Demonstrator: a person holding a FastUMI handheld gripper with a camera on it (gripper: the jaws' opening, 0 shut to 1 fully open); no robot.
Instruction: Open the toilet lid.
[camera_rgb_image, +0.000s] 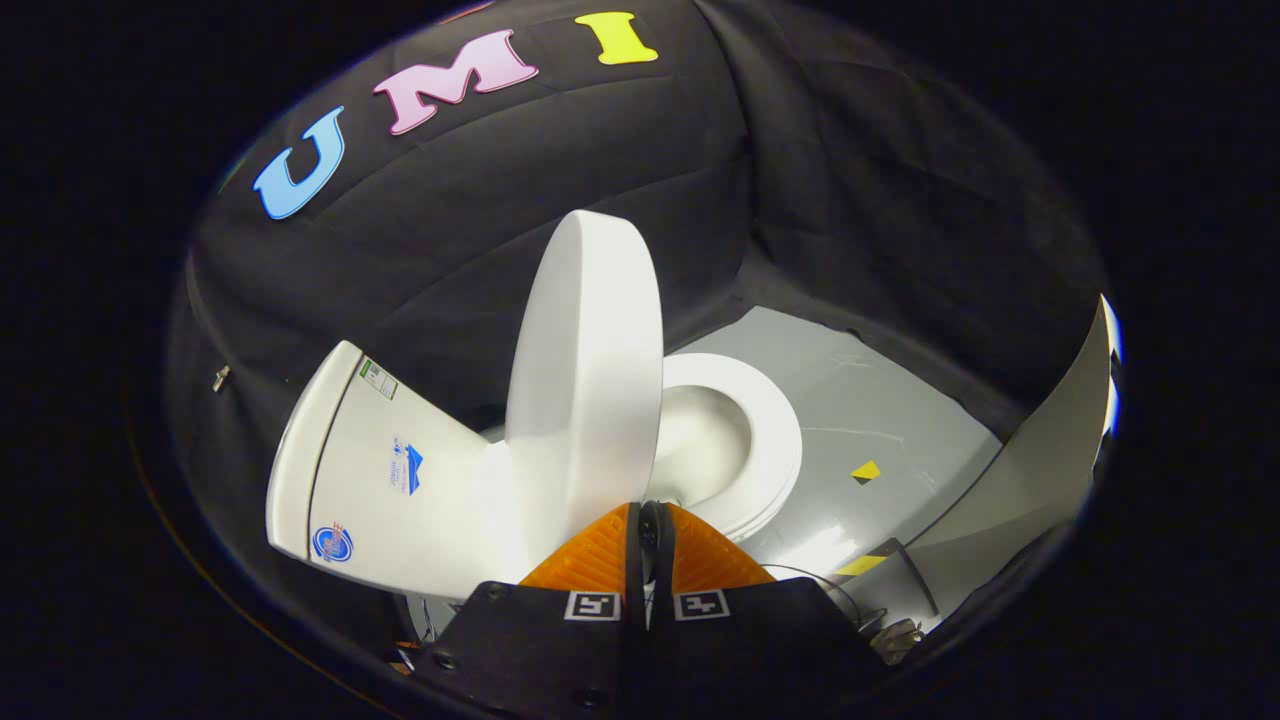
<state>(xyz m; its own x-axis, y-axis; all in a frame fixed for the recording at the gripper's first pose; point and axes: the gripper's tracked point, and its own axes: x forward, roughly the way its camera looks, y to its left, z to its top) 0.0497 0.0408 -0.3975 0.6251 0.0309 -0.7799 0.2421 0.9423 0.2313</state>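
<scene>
Wall: black cloth, creased, hangs behind everything at the far side of the booth.
Floor: pale grey sheet, glossy, spread to the right of the toilet; a small yellow mark lies on it, well apart from the bowl.
Board: a light panel leans at the right, its foot near the floor sheet's edge.
Tank: white, to the left of the lid, tilted in the fisheye view; stickers show on its face, too small to read.
Lid: white, raised and standing nearly upright on edge, just ahead of the fingers, between tank and seat.
Seat: white ring, down on the bowl, to the right of the raised lid; the bowl's hollow shows inside it.
Gripper: fingers drawn together with only a thin dark gap between them, tips at the lid's near lower edge; whether they pinch the rim cannot be told.
Cables: a small tangle on the floor, near right of the gripper body.
</scene>
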